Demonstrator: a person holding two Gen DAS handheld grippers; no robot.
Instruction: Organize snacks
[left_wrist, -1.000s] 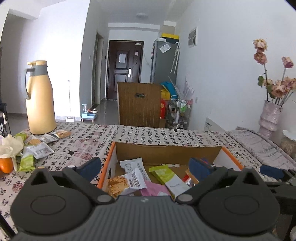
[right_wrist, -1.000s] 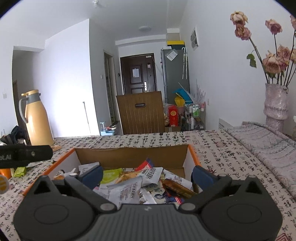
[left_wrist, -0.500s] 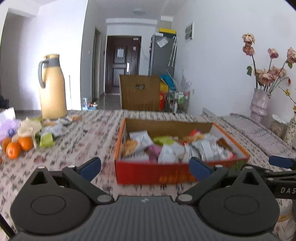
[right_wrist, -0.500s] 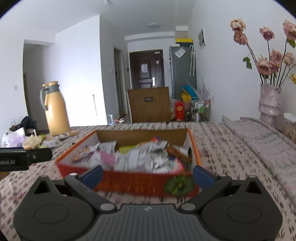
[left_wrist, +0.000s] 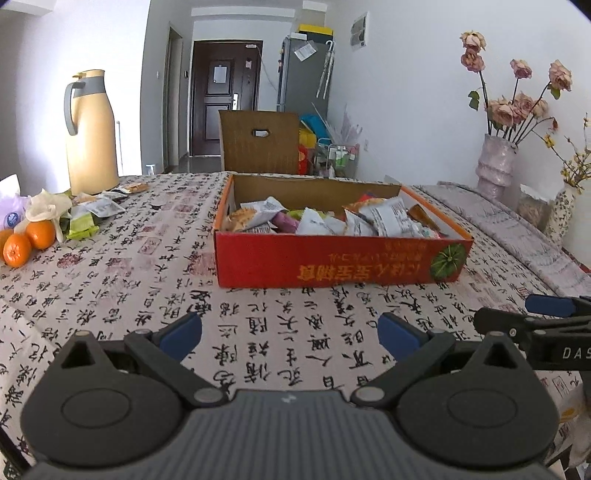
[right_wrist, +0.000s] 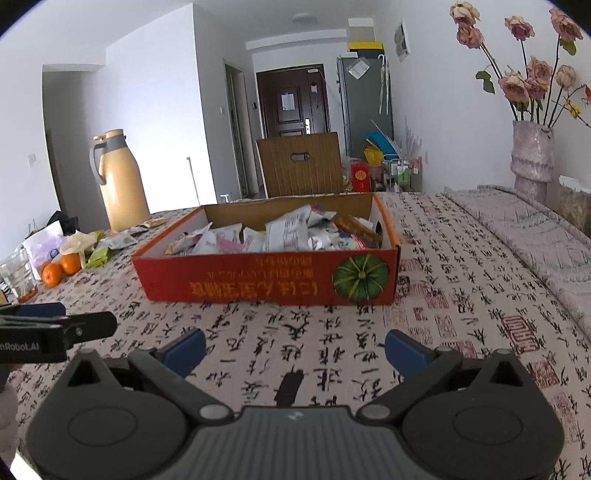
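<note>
The box (left_wrist: 340, 266) is full of snacks (left_wrist: 325, 221), a few packs (left_wrist: 94, 212) wait by the jug (left_wrist: 92, 133), and both claws, left (left_wrist: 290, 328) and right (right_wrist: 295, 349), are wide apart and hold nothing.

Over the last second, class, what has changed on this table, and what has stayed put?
Both tongs, left and right, drew back from over the red box toward the near table edge, open and empty throughout. The box, its snack packets, the thermos and oranges stayed in place.

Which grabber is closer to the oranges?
Left. The left gripper hangs on the oranges' side of the red box; the right gripper sits farther over, past it.
</note>
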